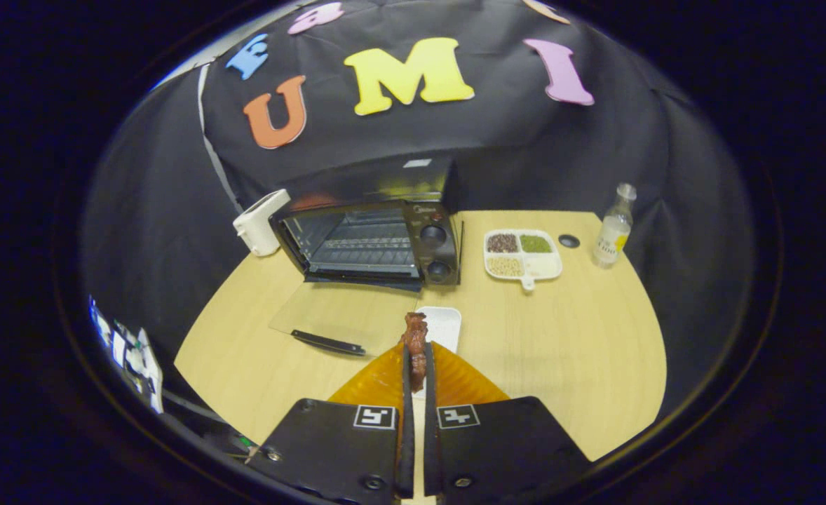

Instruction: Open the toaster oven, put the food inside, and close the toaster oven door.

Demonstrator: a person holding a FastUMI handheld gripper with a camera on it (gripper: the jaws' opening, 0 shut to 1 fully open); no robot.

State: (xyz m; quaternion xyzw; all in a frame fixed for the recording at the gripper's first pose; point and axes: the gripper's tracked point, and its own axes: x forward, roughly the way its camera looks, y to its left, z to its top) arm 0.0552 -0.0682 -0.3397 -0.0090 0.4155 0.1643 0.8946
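Right now my hand-held gripper (416, 361) pinches the food (415, 347), a brown piece of meat, with both fingers pressed on its sides, held above the wooden worktop (567, 337). Just beyond it sits a small white tray (442, 326). Further ahead the toaster oven (374, 238) stands with its glass door (339, 315) folded flat onto the worktop, rack showing inside. Beside the oven lies a divided plate (523, 254) of grains, and beyond that a small bottle (613, 228).
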